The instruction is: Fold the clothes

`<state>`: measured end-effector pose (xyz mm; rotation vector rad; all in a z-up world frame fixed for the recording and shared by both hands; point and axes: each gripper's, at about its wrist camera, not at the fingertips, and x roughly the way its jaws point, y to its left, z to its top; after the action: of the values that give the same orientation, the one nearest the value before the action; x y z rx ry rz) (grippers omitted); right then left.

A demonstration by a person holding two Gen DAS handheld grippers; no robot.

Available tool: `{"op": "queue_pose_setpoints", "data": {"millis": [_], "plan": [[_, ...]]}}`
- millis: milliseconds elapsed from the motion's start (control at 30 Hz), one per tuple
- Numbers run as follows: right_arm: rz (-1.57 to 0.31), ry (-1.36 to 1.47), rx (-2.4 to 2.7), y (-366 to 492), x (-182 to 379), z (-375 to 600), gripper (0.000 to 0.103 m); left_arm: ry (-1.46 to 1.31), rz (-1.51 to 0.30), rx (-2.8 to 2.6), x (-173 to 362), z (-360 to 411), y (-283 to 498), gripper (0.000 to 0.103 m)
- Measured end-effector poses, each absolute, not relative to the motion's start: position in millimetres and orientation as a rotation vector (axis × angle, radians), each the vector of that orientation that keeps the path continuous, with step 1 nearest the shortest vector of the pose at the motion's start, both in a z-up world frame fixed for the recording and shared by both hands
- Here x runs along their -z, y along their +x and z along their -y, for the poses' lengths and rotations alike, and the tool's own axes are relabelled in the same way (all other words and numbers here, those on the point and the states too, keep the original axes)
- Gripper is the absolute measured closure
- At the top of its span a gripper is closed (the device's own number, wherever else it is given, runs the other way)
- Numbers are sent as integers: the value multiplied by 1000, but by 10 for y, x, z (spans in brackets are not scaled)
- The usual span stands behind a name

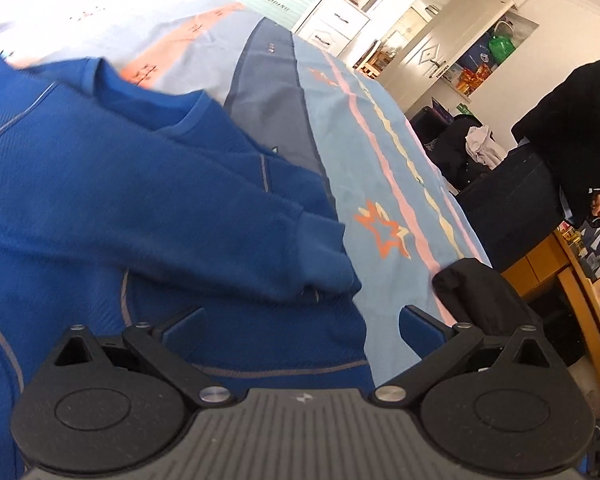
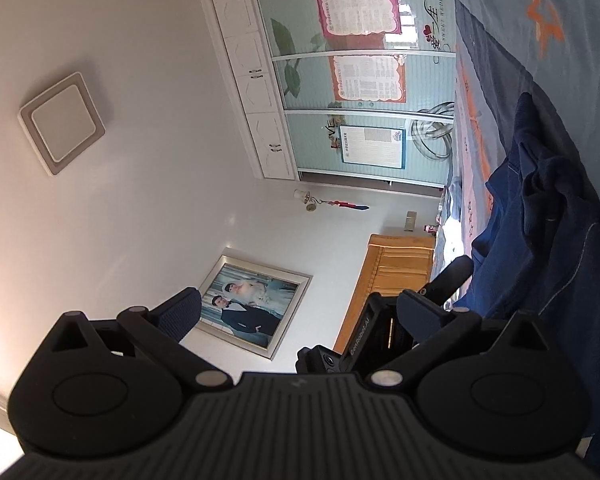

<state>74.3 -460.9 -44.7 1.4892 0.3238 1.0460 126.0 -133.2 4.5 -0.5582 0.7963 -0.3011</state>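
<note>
A home bedroom, apparently: a patterned bedspread (image 1: pixel 384 160), white wardrobe (image 2: pixel 340 80), wooden headboard (image 2: pixel 392 276) and framed portrait (image 2: pixel 248 304).

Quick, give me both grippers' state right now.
Left gripper: jaws open, holding nothing, over the blue sweater.
Right gripper: jaws open, holding nothing.

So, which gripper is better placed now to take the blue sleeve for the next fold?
Left. The left gripper is open just above the blue sweater, facing the sleeve cuff. The right gripper is open too, but aims at the wall.
</note>
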Motion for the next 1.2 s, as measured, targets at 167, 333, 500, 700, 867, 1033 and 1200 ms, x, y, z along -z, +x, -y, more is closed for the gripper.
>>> {"op": "queue_pose_setpoints", "data": {"millis": [167,333,500,700,867,1033,1200], "plan": [[-341,1409,-1028,714,381,4570,0,-564,-773,278,-120,1247,1157,1],[-354,1237,-965,637,233,4488,0,-579,-756,251,-177,1181,1084,1],[-333,1147,-823,541,175,4496,0,-611,-762,225,-172,1121,981,1],[-321,1313,-705,566,370,4727,0,-590,-759,193,-253,1025,810,1],[-307,1289,-637,529,378,4819,0,-549,-720,194,-478,977,682,1],[-214,1069,-739,269,-57,4727,0,-560,-666,367,-819,1059,554,1],[37,1183,-1054,67,-323,5036,0,-457,-564,645,-1388,1387,358,1]]}}
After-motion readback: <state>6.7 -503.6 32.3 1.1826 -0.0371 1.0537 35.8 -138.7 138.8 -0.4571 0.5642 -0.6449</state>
